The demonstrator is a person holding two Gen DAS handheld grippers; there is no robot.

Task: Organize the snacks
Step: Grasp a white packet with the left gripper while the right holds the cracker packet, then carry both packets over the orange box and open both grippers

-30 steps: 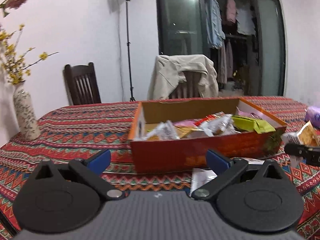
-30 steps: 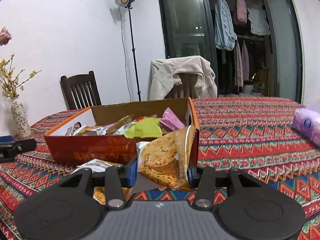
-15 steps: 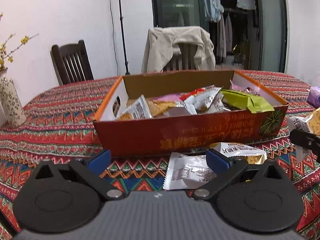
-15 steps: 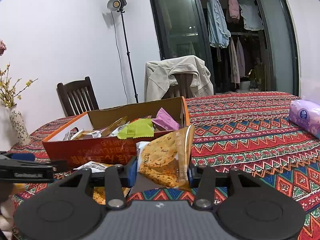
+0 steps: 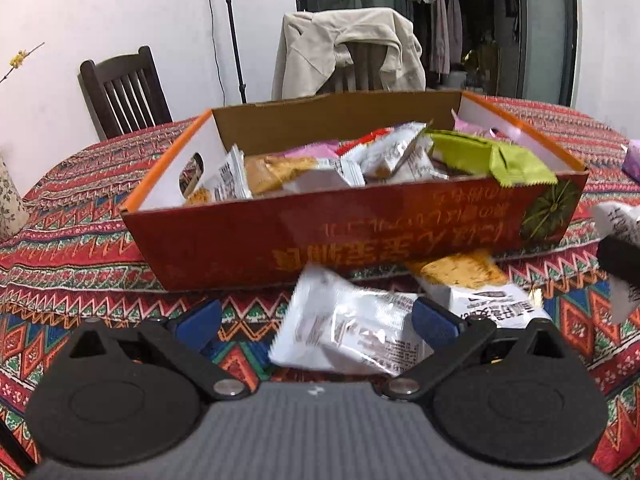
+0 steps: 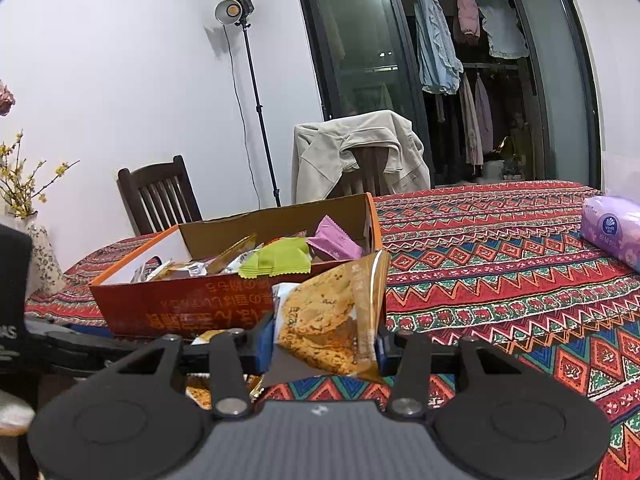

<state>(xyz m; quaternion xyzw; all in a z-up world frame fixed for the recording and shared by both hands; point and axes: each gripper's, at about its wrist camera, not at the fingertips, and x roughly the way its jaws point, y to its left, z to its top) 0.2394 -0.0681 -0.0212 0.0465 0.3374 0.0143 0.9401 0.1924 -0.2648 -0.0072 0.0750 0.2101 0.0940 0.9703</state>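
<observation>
Right claw (image 6: pixel 324 350) clamped on a cookie packet (image 6: pixel 334 320), held upright just in front of the orange snack box (image 6: pixel 192 308). Left claw (image 5: pixel 316 320) spread wide, low over the counter (image 5: pixel 80 208); white snack packet (image 5: pixel 348 328) lies between its fingers, contact unclear. Another cookie packet (image 5: pixel 464 272) just ahead-right of it, against the box front. Box holds mixed wrappers, green packet (image 5: pixel 504 160) at its far-right corner.

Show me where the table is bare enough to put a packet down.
Bare cloth lies between the box and the tissue pack. Left of the box toward the vase is also bare. In front of the box it is crowded with loose packets.
</observation>
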